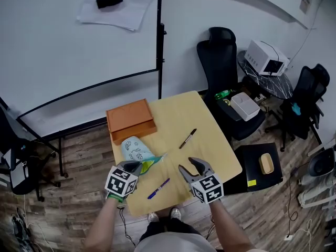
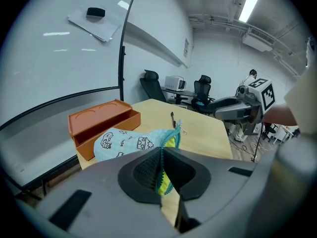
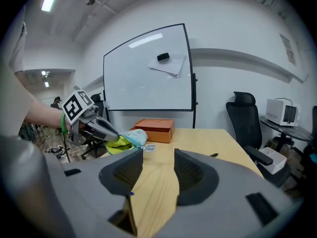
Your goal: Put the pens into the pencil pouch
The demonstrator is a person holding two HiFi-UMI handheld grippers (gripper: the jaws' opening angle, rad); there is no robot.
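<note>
Nearest counter edge: a slim blue pen lies loose on the light wooden counter, between the two tools. Above it, the left tool has its jaws clamped tight on the teal zipper edge of the light-blue printed fabric pouch; yellow-green lining shows at the mouth. Opposite, the right tool hovers with jaws apart, only bare counter between them. Farther out, a black pen lies mid-counter, well apart from the pouch. The pouch's far end sits just beside the orange rectangular box. A whiteboard stands behind.
</note>
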